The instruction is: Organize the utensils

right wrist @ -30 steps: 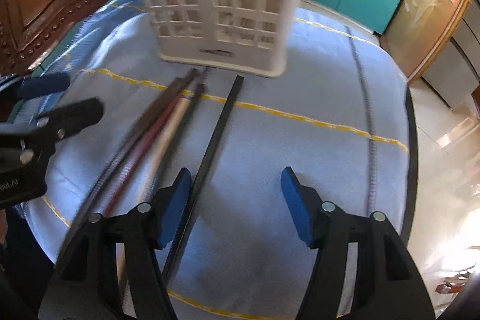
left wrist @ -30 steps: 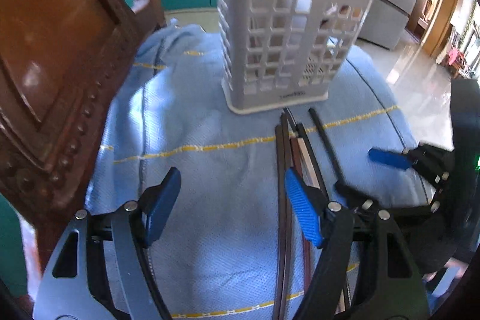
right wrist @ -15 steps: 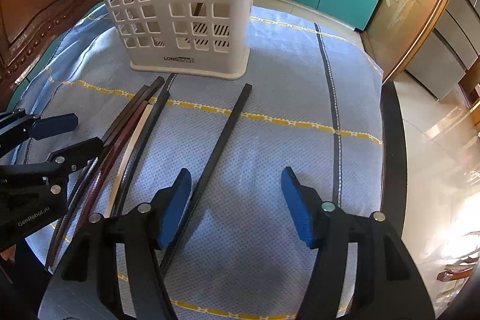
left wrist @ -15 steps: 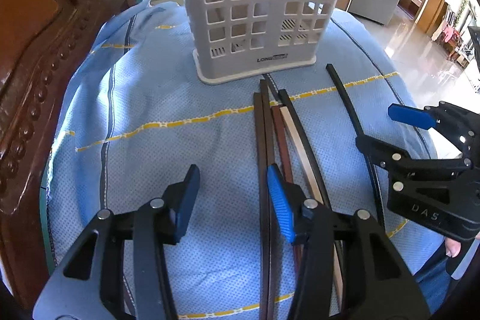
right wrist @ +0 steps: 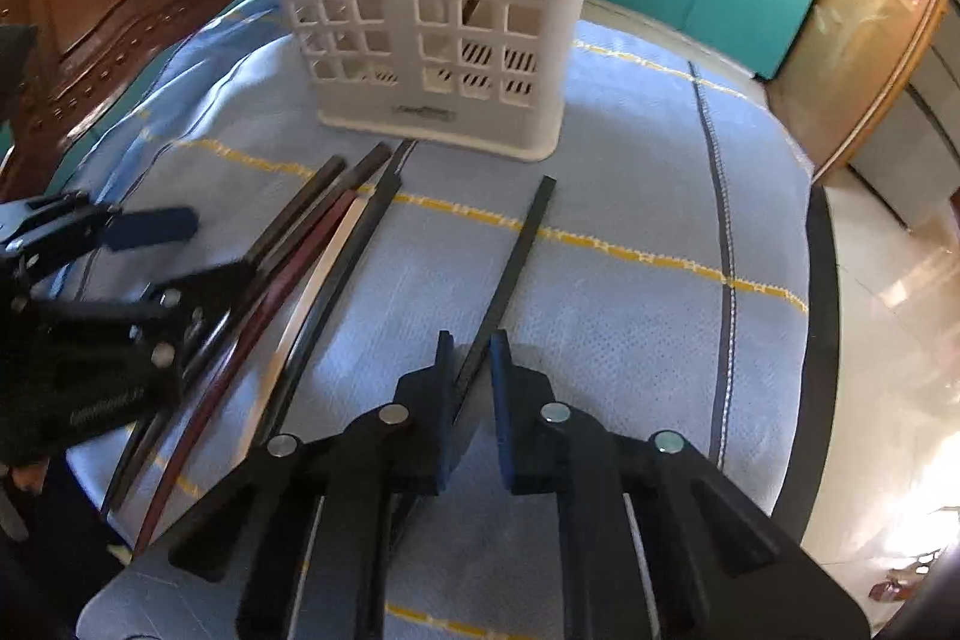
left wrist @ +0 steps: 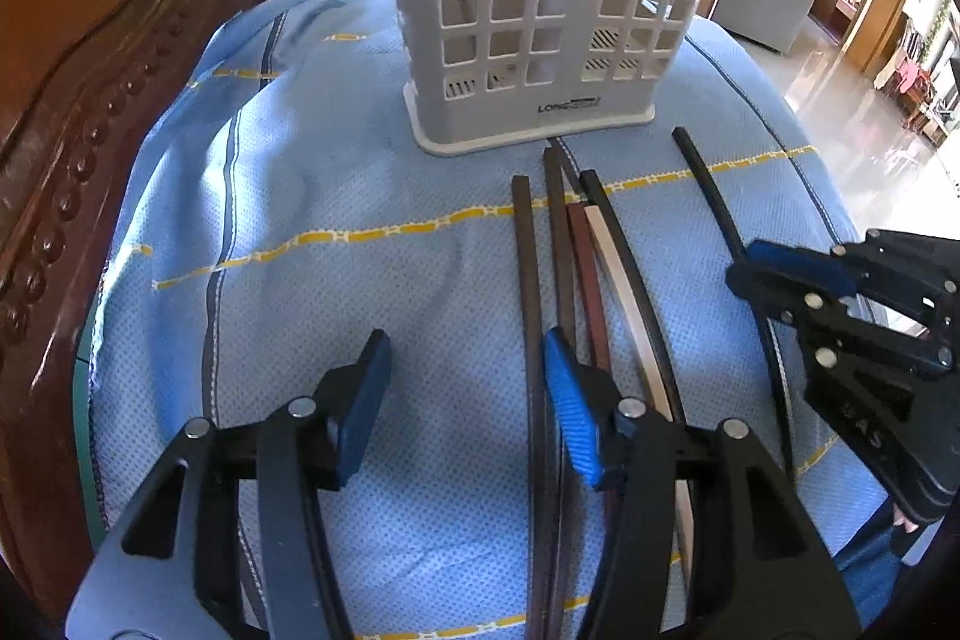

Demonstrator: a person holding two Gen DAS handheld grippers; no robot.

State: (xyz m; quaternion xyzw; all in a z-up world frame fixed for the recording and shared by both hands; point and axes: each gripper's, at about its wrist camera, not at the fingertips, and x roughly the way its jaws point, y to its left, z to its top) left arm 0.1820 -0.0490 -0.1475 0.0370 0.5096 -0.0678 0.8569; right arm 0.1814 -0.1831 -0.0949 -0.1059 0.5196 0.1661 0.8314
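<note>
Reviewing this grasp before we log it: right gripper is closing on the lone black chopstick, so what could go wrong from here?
1. The right gripper straddles the black chopstick near its close end, so the long free end may droop or swing when lifted.
2. The utensil basket stands just past the stick's far tip; a swing could knock it.
3. The left gripper hangs open over the chopstick bundle close by, so the two tools could collide.

Bright daylight is admitted from the right of both frames; glare is seen on the polished tiled floor (right wrist: 888, 280). Fisheye curvature and dark vignetting mark the edges; slight motion blur is present at the right-wrist view's left.
</note>
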